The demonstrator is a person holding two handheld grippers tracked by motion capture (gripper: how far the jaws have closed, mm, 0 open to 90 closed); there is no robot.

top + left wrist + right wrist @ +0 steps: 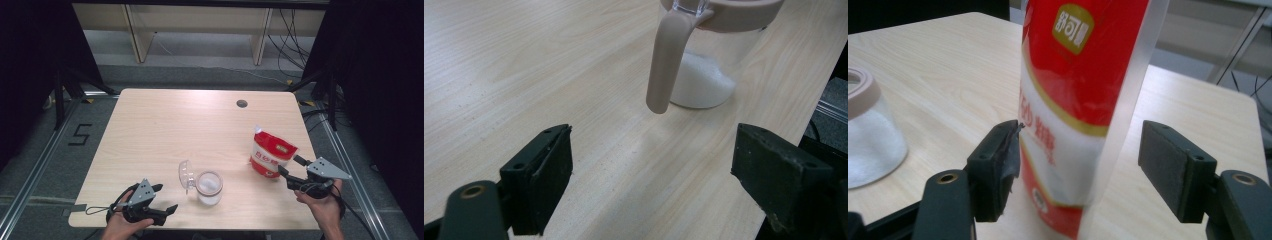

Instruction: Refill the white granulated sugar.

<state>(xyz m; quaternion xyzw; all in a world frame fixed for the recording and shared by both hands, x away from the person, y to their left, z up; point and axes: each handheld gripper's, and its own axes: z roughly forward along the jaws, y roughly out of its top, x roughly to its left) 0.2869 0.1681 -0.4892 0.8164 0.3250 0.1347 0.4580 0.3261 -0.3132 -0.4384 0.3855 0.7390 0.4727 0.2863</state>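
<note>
Sugar already in jar; red bag stands between open right gripper jaws, released. Left gripper jaws open, empty. Lid unclosed.

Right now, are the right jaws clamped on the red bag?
No: the right gripper stands open, one pad clear of the red bag.

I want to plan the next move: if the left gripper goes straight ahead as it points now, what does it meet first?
Probably the jar. The open left gripper points at it over bare table, and the jar's hanging beige clasp looks nearest, though depth is unclear.
</note>
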